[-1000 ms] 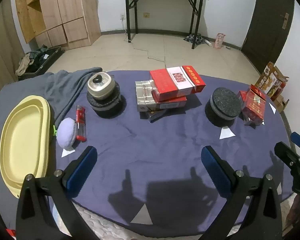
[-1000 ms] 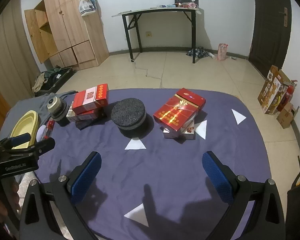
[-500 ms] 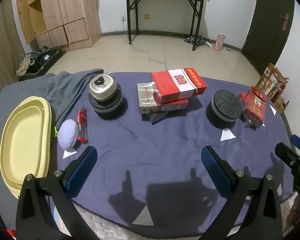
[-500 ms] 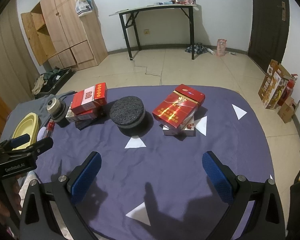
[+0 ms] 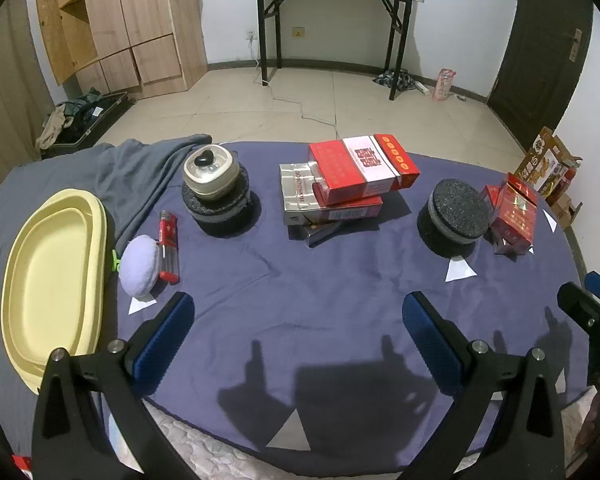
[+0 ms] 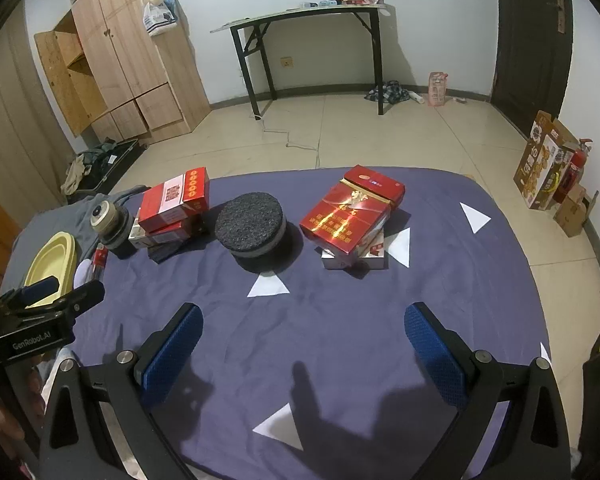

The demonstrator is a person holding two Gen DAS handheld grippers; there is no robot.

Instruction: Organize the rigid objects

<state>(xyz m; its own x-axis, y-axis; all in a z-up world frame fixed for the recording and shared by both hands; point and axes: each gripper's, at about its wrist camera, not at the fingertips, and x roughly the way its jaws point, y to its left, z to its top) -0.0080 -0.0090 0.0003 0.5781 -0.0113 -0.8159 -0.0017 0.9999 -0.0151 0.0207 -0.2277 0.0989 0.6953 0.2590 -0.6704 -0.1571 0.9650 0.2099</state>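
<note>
From the left wrist view, our left gripper (image 5: 296, 324) hovers over the near part of the purple cloth (image 5: 300, 300), its blue-padded fingers (image 5: 164, 336) spread wide with nothing between them. The things to organize all lie ahead, well apart from the fingertips. Nearest on the left are the lilac puff (image 5: 139, 265) and the red lighter (image 5: 169, 245), touching each other, the lighter's long axis running away from us. Left of them rests the yellow tray (image 5: 32, 344), smooth plastic with a raised rim. Further on, a cream round-cornered tin (image 5: 211, 174) sits on a dark foam disc (image 5: 219, 212). Ahead of centre is the stack of cartons (image 5: 340, 188), glossy red and silver cardboard, long axes crosswise and fanned unevenly. To the right stand the grey foam puck (image 5: 454, 216) and, just beside it, the small red boxes (image 5: 514, 216).

From the right wrist view, our right gripper (image 6: 304, 340) is likewise spread and holding nothing. The grey foam puck (image 6: 251, 225) lies ahead and slightly left; the small red boxes (image 6: 350, 216) lie ahead and slightly right, the shiny top box tilted on a paler one. White paper triangles (image 6: 268, 286) dot the cloth. We judge the right hand nearer to these two, and the left hand nearer to the lighter, puff and tray.
</note>
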